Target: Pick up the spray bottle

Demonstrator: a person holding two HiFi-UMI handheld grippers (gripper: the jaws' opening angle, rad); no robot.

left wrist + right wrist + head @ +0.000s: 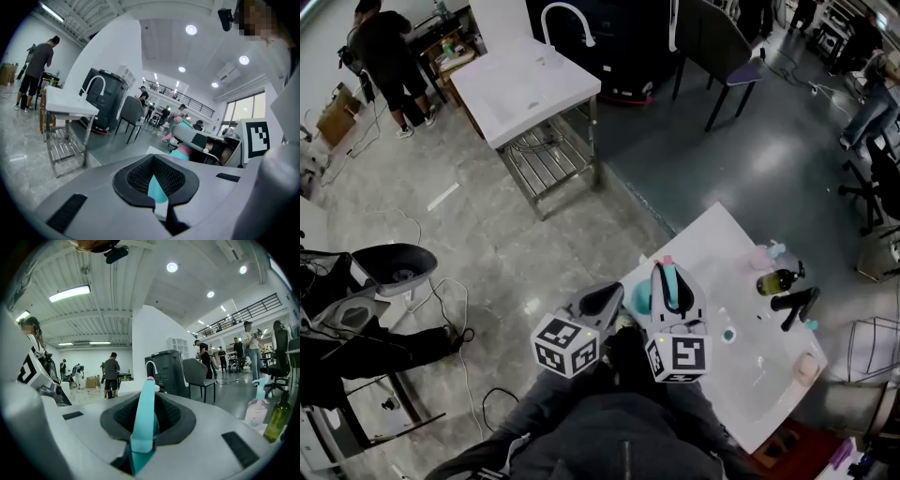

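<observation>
I am clamping my right claw [148, 404] on the spray bottle [641, 298]. Its teal lever with the pink tip is standing up between the two dark pads, and the pads are pressing on it from both sides. The teal body is hanging just below and beside that claw, over the near-left edge of the white surface [712, 239].

My left claw [157, 178] is sitting just beside the spray bottle, on the side away from the surface. Its jaws are drawn together, leaving only a thin slit. A sliver of teal is showing in that slit; whether it is being pinched I cannot tell.

Beyond the spray bottle, towards the far side of the surface, a dark green glass bottle [776, 280] is lying. A pale pink bottle [761, 256] is sitting just beside it, and a black tool [797, 305] is lying near both. A small teal cap [728, 334] is resting between the spray bottle and the black tool.

Well away from the spray bottle, across the grey floor, a white sink table [520, 84] with a curved tap is standing. A person [389, 52] is working behind it.
</observation>
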